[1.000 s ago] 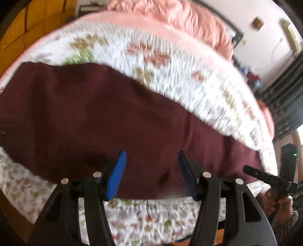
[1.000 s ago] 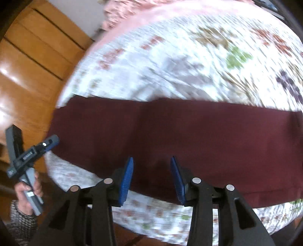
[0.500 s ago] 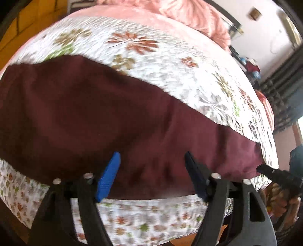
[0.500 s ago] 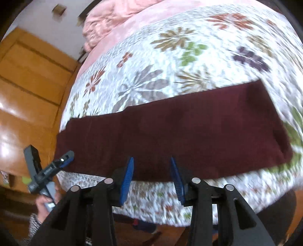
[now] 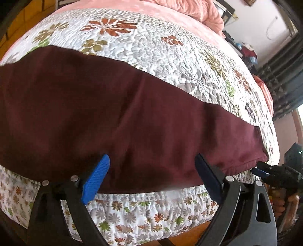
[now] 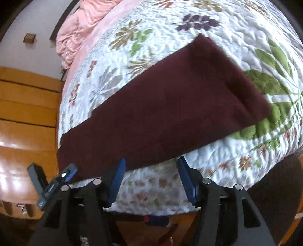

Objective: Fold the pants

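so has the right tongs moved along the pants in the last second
Yes. The right tongs shifted rightward toward the hem end of the pants, judged against the floral quilt, and opened wider.

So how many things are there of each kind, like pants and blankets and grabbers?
Dark red pants: 1
Flowered quilt: 1
Pink blanket: 1
Grippers: 2, left gripper and right gripper
Total: 5

pants [image 5: 94, 113] cut off at left edge, quilt [image 6: 157, 185] blurred near right claw [image 6: 150, 177]
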Action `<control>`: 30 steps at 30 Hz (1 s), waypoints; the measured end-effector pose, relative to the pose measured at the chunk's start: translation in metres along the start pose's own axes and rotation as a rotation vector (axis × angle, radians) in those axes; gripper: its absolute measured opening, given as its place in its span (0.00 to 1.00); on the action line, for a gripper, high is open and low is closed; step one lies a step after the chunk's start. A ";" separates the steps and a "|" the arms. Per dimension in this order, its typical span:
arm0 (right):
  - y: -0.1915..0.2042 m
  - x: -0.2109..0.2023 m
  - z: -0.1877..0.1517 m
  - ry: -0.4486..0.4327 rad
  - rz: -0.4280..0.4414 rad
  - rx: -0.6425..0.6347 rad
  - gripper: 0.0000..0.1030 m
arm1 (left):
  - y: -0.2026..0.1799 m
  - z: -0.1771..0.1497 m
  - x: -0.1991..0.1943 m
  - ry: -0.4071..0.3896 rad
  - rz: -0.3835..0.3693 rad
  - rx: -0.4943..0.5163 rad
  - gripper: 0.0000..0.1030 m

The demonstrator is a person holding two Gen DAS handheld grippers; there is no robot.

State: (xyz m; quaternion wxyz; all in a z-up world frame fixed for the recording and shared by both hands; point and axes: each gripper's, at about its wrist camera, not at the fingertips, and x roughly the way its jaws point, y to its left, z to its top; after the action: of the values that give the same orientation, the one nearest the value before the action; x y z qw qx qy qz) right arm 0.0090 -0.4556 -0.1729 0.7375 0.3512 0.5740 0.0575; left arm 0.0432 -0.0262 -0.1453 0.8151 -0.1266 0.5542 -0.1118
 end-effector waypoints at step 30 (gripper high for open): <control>-0.024 0.009 0.025 -0.153 0.069 0.182 0.45 | 0.006 -0.008 -0.007 -0.021 0.009 -0.009 0.91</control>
State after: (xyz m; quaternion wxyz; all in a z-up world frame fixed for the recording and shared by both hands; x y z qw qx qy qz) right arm 0.0267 -0.4803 -0.1921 0.7418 0.4398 0.5063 0.0035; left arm 0.0338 -0.0189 -0.1438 0.8207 -0.1291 0.5467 -0.1043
